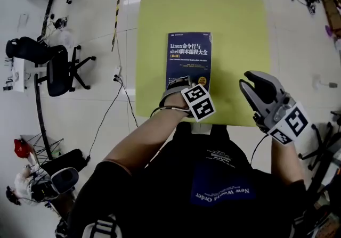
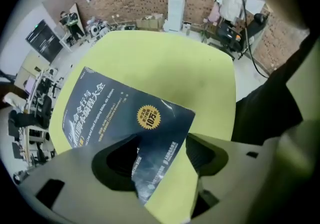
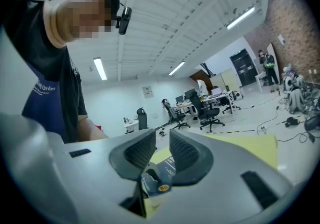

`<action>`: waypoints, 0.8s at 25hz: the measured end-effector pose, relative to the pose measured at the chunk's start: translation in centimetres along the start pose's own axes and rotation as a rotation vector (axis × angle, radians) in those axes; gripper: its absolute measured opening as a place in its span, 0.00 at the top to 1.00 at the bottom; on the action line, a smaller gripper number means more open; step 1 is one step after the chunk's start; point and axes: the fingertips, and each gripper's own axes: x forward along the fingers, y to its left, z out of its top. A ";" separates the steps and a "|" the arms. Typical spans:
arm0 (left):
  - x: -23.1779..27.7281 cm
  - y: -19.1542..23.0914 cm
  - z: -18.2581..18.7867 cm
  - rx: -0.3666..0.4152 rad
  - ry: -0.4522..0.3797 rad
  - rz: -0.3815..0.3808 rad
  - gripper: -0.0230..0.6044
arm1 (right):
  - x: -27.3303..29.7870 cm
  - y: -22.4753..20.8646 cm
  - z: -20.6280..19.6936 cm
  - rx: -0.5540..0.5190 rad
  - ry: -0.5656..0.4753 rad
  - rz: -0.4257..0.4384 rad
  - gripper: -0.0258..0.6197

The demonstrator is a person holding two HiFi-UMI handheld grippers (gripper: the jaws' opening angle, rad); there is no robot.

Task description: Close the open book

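The dark blue book (image 1: 188, 58) lies shut, cover up, in the middle of the yellow table (image 1: 234, 34). My left gripper (image 1: 178, 87) points straight down over the book's near end. In the left gripper view its jaws (image 2: 162, 155) stand wide apart, with the book's near corner (image 2: 150, 133) below the gap and the pads clear of it. My right gripper (image 1: 256, 85) hovers level over the table's near right edge, off to the book's right. Its pads (image 3: 162, 150) stand a narrow gap apart with nothing gripped. The book (image 3: 160, 175) shows far behind that gap.
Black office chairs (image 1: 58, 69) stand on the white floor left of the table, and a cable (image 1: 114, 104) runs along the table's left side. A yellow-black strip (image 1: 118, 2) lies on the floor at the far left corner. The person's dark shirt fills the bottom of the head view.
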 end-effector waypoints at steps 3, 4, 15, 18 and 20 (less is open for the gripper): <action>-0.6 -1.1 0.7 -0.116 -0.127 -0.136 0.47 | -0.7 1.6 2.0 0.017 -0.022 -0.001 0.87; -1.6 -1.5 1.1 -0.179 -0.201 -0.212 0.47 | -0.8 2.1 2.8 0.016 -0.028 -0.003 0.87; -23.7 4.4 -0.7 -0.556 -1.095 -0.547 0.47 | 1.2 6.7 11.8 -0.083 -0.100 -0.041 0.87; -31.2 8.3 -4.1 -0.611 -1.360 -0.430 0.47 | 1.7 6.4 13.6 -0.102 -0.108 -0.065 0.87; -34.7 9.9 -6.8 -0.642 -1.488 -0.360 0.47 | 2.3 5.9 13.8 -0.096 -0.101 -0.082 0.89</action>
